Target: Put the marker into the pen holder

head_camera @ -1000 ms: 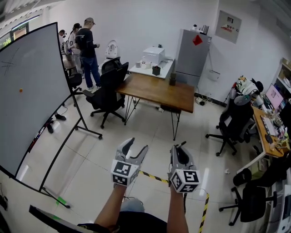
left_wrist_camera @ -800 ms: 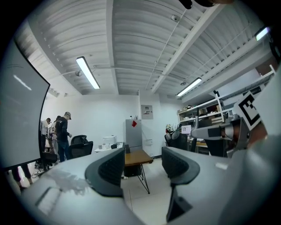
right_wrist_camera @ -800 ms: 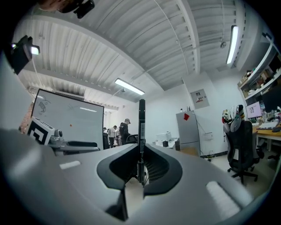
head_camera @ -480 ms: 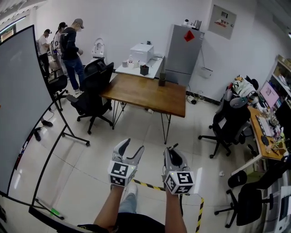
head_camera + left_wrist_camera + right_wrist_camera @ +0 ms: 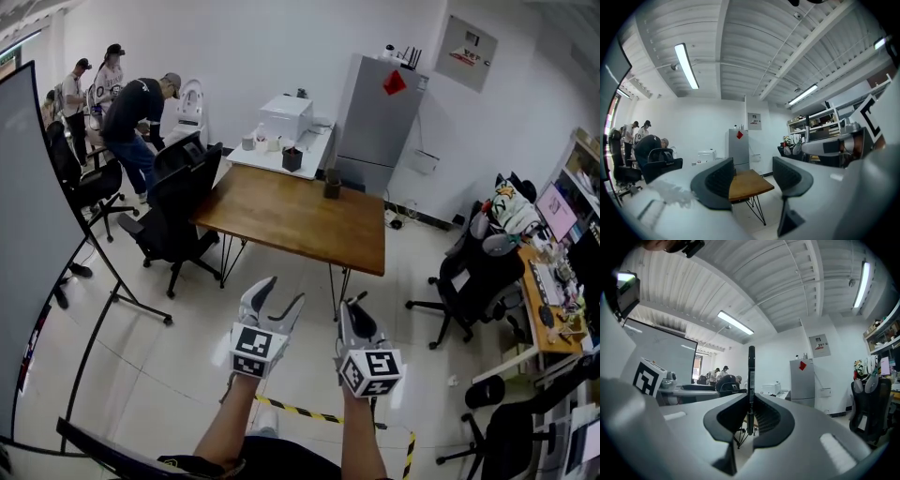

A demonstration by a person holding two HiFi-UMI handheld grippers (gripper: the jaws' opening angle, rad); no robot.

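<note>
- My right gripper (image 5: 751,414) pinches the marker (image 5: 751,376) upright between its 2 jaws (black barrel sticking up above them).
- My left gripper (image 5: 752,178) is spread, nothing in it, wooden table (image 5: 300,220) ahead.

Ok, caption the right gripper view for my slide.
Right gripper shut on an upright black marker, grey fridge in the background.
</note>
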